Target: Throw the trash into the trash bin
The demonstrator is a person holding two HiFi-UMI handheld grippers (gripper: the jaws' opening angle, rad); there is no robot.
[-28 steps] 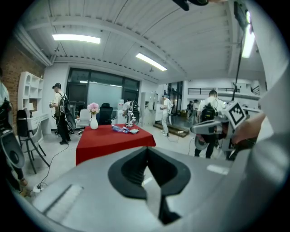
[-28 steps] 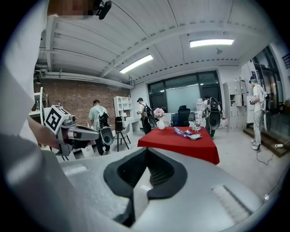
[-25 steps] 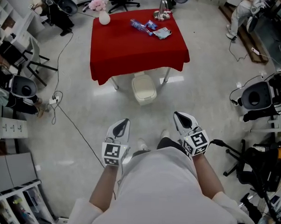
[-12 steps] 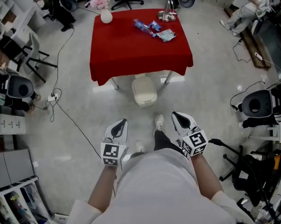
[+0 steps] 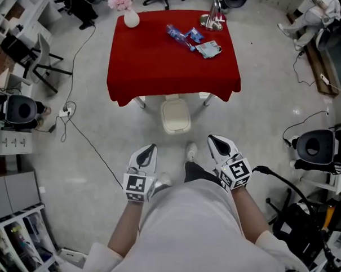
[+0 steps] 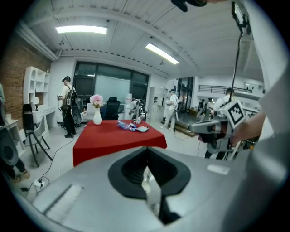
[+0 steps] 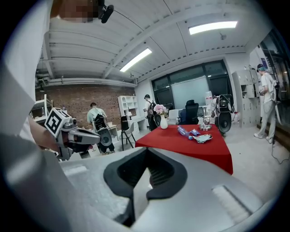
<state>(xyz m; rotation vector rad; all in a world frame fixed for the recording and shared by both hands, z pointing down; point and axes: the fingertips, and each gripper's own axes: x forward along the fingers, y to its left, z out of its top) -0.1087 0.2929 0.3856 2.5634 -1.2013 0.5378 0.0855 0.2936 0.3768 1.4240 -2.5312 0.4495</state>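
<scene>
The trash (image 5: 210, 48), a squashed bottle and some wrappers, lies on the red worktop (image 5: 162, 70) near its far right corner. The white trash bin (image 5: 175, 116) sits on the floor, half under the worktop's near edge. A vase (image 5: 131, 18) stands on the worktop's far left corner. The left claw (image 5: 149, 151) and the right claw (image 5: 216, 142) are well apart from the worktop, on its near side. Each claw is closed tight and holds nothing.
</scene>
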